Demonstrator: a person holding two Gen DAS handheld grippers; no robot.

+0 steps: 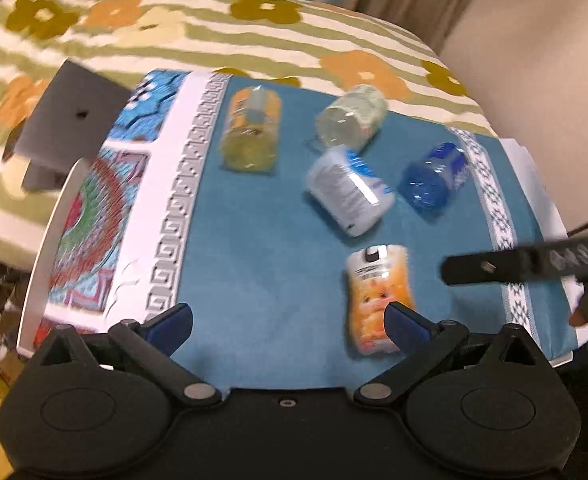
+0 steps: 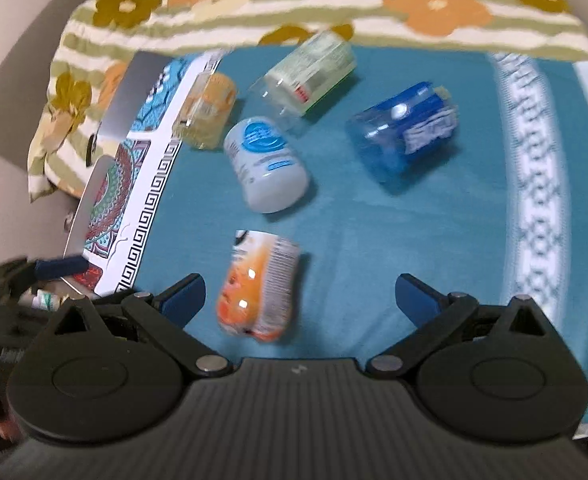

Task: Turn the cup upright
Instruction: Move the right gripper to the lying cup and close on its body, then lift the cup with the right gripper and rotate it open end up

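Note:
Several plastic cups lie on their sides on a teal mat (image 1: 262,240). The nearest is an orange cup (image 1: 377,296), also in the right wrist view (image 2: 260,284). Beyond it lie a white cup with a blue label (image 1: 349,192) (image 2: 266,164), a blue cup (image 1: 433,176) (image 2: 401,136), a clear green-labelled cup (image 1: 351,118) (image 2: 309,72) and a yellow cup (image 1: 252,128) (image 2: 208,114). My left gripper (image 1: 290,322) is open and empty, its right finger in front of the orange cup. My right gripper (image 2: 299,296) is open and empty, the orange cup lying just ahead between its fingers.
The mat covers a white table (image 1: 42,248) with a patterned border (image 1: 94,216) at its left. A flowered striped blanket (image 1: 214,28) lies behind. A grey box (image 1: 70,116) stands at the table's left far corner. The right tool's black finger (image 1: 513,266) shows at right.

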